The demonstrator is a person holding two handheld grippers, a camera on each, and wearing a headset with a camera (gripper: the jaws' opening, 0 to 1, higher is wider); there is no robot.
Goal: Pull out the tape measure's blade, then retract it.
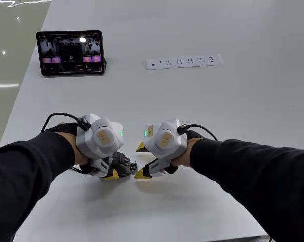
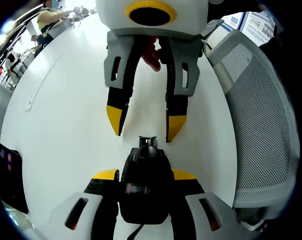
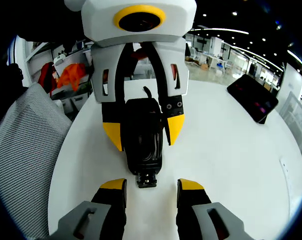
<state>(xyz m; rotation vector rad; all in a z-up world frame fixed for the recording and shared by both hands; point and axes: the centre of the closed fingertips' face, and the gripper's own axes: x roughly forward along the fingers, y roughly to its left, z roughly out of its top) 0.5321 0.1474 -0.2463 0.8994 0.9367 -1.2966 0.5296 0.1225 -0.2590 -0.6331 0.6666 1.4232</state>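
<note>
The black tape measure (image 1: 122, 164) lies low over the white table (image 1: 192, 101), with my left gripper (image 1: 117, 166) shut on its case. In the left gripper view the case (image 2: 143, 185) sits between the yellow tips and its blade hook (image 2: 148, 141) points forward, with no blade drawn out. My right gripper (image 1: 140, 161) faces it from the right, open. In the right gripper view the hook (image 3: 146, 179) sits just ahead of my right gripper (image 3: 152, 185), level with the gap between its fingertips (image 3: 113, 184) and touching neither.
A tablet (image 1: 70, 52) with a lit screen stands at the table's far left, and a white power strip (image 1: 183, 61) lies at the far middle. A grey mesh chair (image 2: 256, 100) stands beside the table. The table's left edge runs close to the tablet.
</note>
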